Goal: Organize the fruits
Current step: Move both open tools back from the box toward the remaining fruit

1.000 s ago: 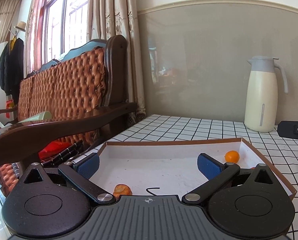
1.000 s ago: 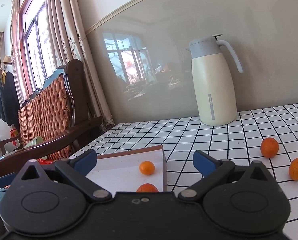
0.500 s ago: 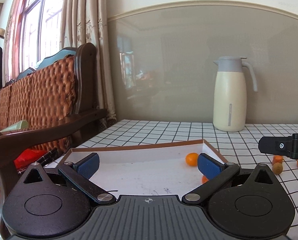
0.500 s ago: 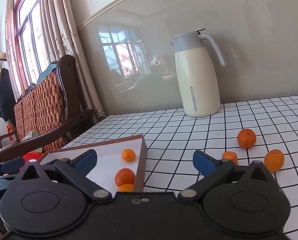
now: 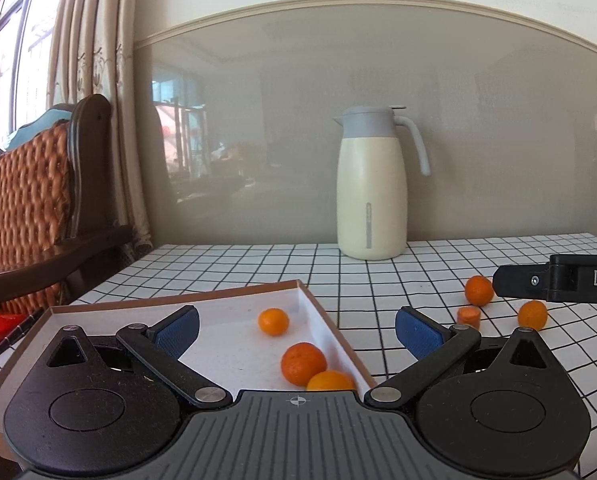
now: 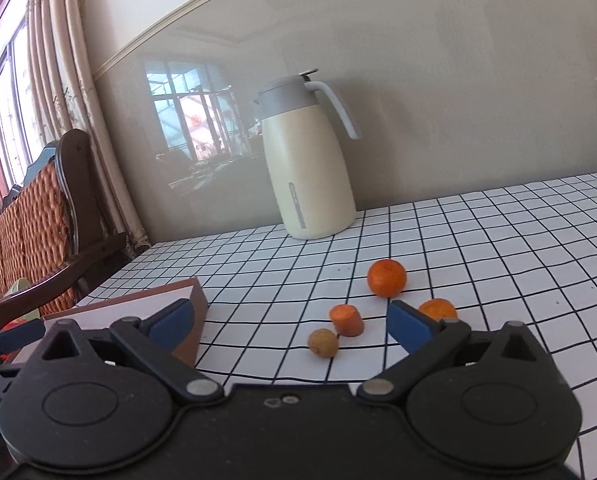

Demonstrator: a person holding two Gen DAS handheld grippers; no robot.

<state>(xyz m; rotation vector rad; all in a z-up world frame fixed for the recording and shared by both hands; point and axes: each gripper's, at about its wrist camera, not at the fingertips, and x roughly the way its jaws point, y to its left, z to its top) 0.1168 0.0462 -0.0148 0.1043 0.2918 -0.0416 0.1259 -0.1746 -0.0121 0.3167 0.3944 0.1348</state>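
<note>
A shallow cardboard tray (image 5: 322, 312) with a white floor lies on the checked table and holds three oranges: a small one (image 5: 273, 321), a larger one (image 5: 303, 363) and one (image 5: 329, 381) at the near edge. My left gripper (image 5: 296, 330) is open and empty above the tray's right corner. My right gripper (image 6: 290, 320) is open and empty over the table. Ahead of it lie an orange (image 6: 387, 277), a second orange (image 6: 437, 308) partly behind its right finger, a carrot chunk (image 6: 346, 320) and a small brownish round fruit (image 6: 323, 342). The tray's corner (image 6: 196, 300) shows at the left.
A cream thermos jug (image 5: 372, 184) with a grey lid stands at the back by the wall; it also shows in the right wrist view (image 6: 308, 160). A wooden sofa (image 5: 26, 200) stands left of the table. The right gripper's body (image 5: 558, 282) shows at the right edge.
Both grippers have swung to the right. The left view went from the tray's middle to its right corner. The loose fruits on the table have come in front of the right gripper.
</note>
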